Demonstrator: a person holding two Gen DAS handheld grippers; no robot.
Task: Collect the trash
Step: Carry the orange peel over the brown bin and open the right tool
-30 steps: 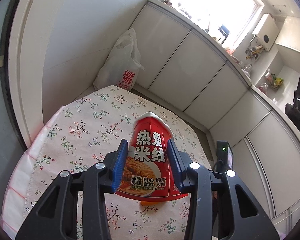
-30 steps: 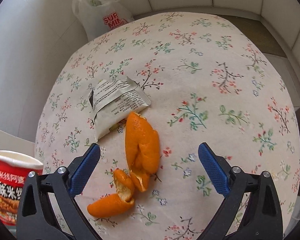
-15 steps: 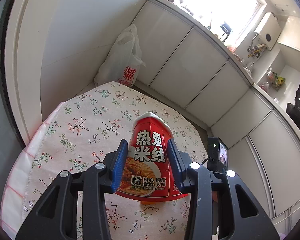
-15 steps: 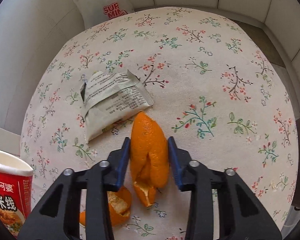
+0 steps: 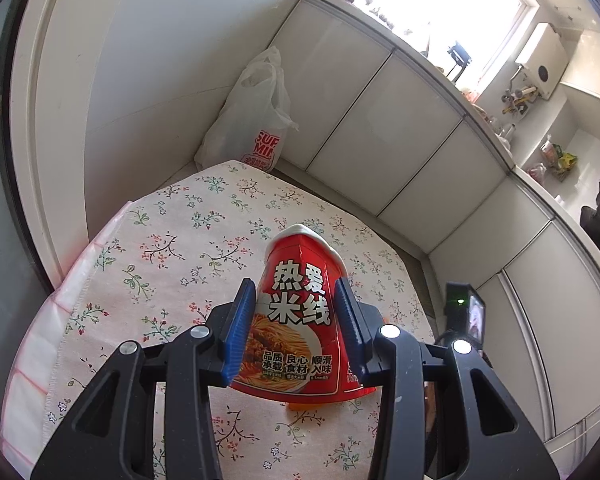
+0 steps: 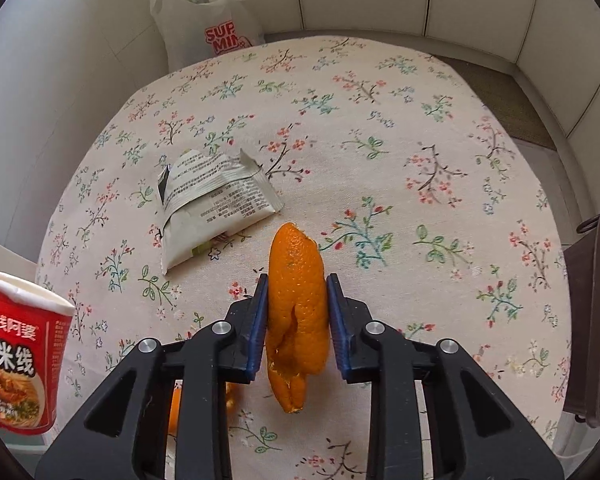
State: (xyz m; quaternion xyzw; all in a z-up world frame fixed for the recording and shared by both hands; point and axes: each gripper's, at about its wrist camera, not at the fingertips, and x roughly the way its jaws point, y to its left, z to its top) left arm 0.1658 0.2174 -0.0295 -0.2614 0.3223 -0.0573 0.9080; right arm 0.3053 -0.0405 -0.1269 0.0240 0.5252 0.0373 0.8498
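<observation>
Orange peel point(image 6: 296, 304) now pinched by right gripper point(image 6: 296, 316), jaws just closed; left gripper point(image 5: 296, 320) clamps noodle cup point(image 5: 300, 320); next: drop peel into cup

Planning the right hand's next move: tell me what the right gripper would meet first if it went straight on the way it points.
Probably the floral tablecloth: the right gripper, shut on the orange peel, points steeply down at bare cloth, right of the wrapper. Depth unclear.
</observation>
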